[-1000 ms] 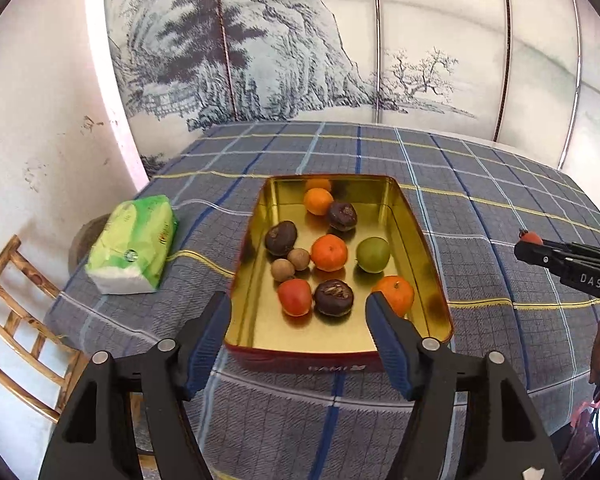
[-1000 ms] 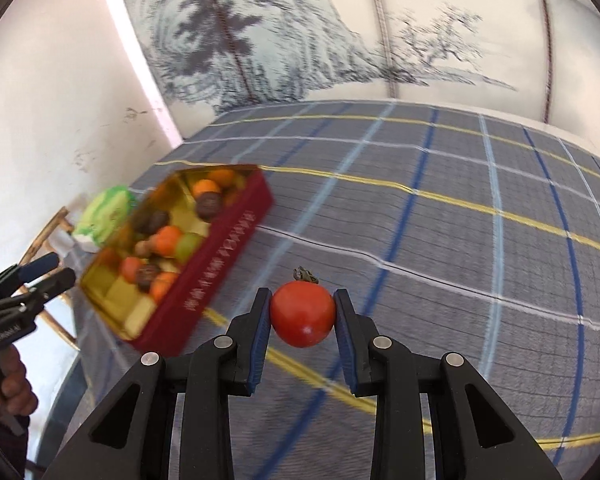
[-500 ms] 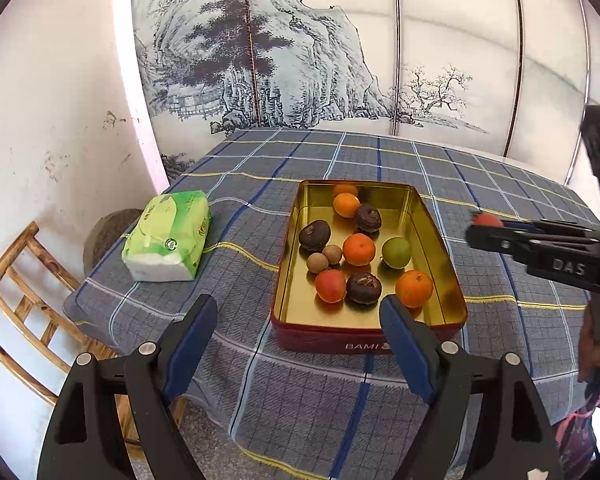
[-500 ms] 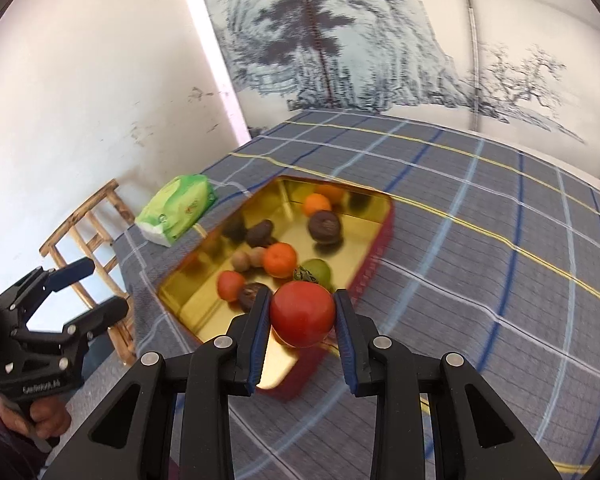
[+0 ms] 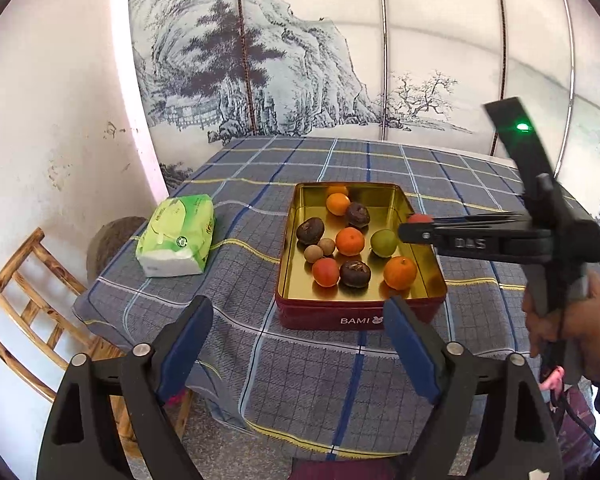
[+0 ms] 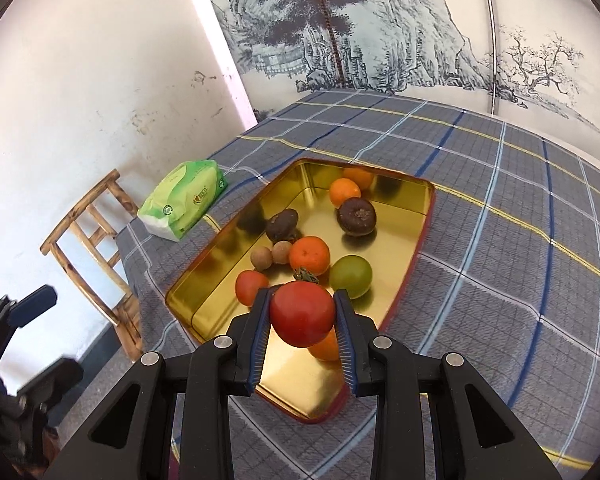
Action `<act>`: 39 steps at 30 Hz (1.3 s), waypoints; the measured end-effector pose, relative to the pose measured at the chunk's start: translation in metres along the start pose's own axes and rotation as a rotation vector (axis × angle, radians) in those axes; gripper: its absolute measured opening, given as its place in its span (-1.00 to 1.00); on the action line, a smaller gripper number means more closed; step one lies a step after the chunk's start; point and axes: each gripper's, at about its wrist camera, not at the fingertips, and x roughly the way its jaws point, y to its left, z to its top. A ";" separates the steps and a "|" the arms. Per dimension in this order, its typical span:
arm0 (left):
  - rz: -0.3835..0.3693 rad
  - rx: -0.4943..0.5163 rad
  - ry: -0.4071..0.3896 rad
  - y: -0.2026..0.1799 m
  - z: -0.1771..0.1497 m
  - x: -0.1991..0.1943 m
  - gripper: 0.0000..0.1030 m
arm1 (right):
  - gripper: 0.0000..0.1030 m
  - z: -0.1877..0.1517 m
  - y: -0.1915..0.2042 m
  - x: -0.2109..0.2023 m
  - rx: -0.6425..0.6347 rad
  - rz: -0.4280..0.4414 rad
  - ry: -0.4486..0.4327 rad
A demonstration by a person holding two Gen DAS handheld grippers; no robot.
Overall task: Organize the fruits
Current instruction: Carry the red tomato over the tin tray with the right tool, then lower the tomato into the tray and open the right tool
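Right wrist view is showing the right gripper (image 6: 302, 314) clamping a red tomato (image 6: 302, 312) between its blue pads, hanging over the near end of the gold tin (image 6: 204, 276) that is sitting on the checked tablecloth (image 6: 500, 240). Inside the tin an orange mandarin (image 6: 310, 255), a green fruit (image 6: 351, 276), a smaller red fruit (image 6: 251, 287), dark wrinkled fruits (image 6: 356, 216) and two small brown ones (image 6: 261, 258) are already lying. Another orange fruit (image 6: 326, 346) is sitting directly under the tomato, so I judge that dropping from here is risking a bump and a roll. Shifting toward the bare gold floor near the front wall, lowering until the tomato is nearly resting, and only then easing the pads apart is looking like the gentler way; the skin is soft, so no extra squeeze is wanted.

Left wrist view is showing the left gripper (image 5: 298, 344) held back from the tin, its jaws opening with nothing between them.

Writing: the tin's red front wall (image 5: 360, 318) is reading "BAMI" with a small rabbit mark, and the right gripper's side is carrying "DAS". The green tissue pack (image 5: 178, 234) is bearing print that is too small to read, possibly a round logo.
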 end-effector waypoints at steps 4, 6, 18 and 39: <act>0.004 0.018 -0.028 -0.003 0.001 -0.009 0.74 | -0.37 0.004 0.007 0.007 -0.013 -0.003 0.007; 0.008 0.028 -0.035 -0.006 0.003 -0.010 0.75 | -0.37 0.006 0.011 0.012 -0.024 -0.004 0.012; 0.001 0.046 -0.037 -0.013 0.001 -0.011 0.78 | -0.37 0.010 0.011 0.042 -0.015 -0.017 0.041; 0.017 0.041 -0.049 -0.013 -0.006 -0.018 0.90 | -0.37 0.010 0.007 0.059 0.013 -0.042 0.057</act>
